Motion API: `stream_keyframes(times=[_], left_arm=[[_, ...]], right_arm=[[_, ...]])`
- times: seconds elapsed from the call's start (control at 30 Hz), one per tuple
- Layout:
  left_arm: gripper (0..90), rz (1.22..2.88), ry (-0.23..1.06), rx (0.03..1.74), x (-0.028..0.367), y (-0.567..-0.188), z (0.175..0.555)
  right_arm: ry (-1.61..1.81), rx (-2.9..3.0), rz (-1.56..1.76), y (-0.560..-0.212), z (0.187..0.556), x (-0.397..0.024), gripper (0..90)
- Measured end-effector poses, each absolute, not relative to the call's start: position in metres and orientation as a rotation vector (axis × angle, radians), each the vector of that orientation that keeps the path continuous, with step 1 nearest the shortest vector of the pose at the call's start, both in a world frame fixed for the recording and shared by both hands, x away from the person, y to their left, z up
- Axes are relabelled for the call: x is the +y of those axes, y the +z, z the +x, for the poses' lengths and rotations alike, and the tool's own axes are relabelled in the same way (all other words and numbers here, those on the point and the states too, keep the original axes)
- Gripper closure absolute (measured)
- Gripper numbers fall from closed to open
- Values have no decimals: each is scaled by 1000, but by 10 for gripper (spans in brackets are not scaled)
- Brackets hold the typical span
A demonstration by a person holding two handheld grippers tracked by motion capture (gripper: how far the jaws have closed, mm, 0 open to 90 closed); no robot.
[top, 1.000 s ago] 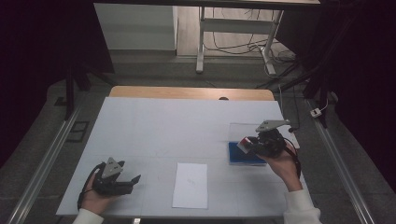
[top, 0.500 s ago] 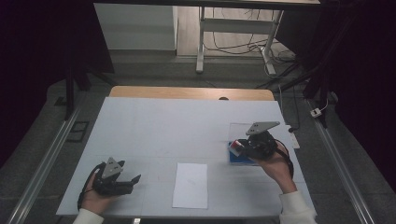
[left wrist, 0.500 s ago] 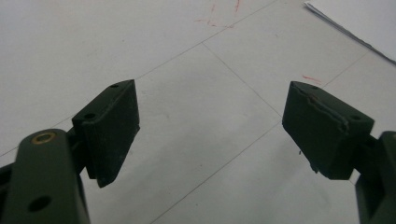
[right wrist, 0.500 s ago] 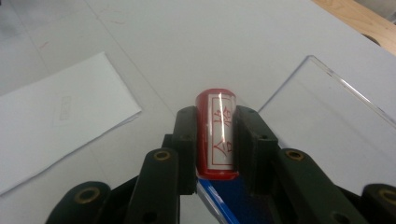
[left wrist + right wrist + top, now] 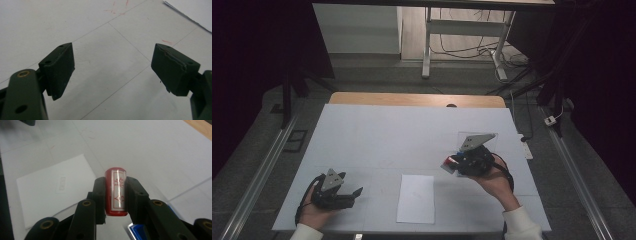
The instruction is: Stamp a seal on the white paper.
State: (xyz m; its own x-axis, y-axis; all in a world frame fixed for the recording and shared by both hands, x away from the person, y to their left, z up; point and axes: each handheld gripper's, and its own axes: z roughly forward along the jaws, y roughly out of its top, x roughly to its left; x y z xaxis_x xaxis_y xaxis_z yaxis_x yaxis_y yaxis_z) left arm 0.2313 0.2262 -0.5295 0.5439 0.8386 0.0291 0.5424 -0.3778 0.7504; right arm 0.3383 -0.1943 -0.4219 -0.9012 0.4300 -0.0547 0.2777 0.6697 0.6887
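Stamp [image 5: 115,192] in right claw [image 5: 115,200] bears red characters, seemingly Chinese.

Red stamp [image 5: 115,192], white label, red characters reading 合格

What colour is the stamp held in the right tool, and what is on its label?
Red stamp, with a white label bearing red characters; it shows best in the right gripper view, clamped in the right tool.

Left claw [image 5: 354,192] rests at lower left, jaws spread wide; right claw [image 5: 448,165], right of centre, jaws clamped together.
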Motion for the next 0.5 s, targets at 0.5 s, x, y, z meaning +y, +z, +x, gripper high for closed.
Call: stream_keyframes(times=[0.5], left_arm=[[193,2079,539,1113,226,-530,232]], right_arm=[[1078,2737,431,-425,321,-161,699]])
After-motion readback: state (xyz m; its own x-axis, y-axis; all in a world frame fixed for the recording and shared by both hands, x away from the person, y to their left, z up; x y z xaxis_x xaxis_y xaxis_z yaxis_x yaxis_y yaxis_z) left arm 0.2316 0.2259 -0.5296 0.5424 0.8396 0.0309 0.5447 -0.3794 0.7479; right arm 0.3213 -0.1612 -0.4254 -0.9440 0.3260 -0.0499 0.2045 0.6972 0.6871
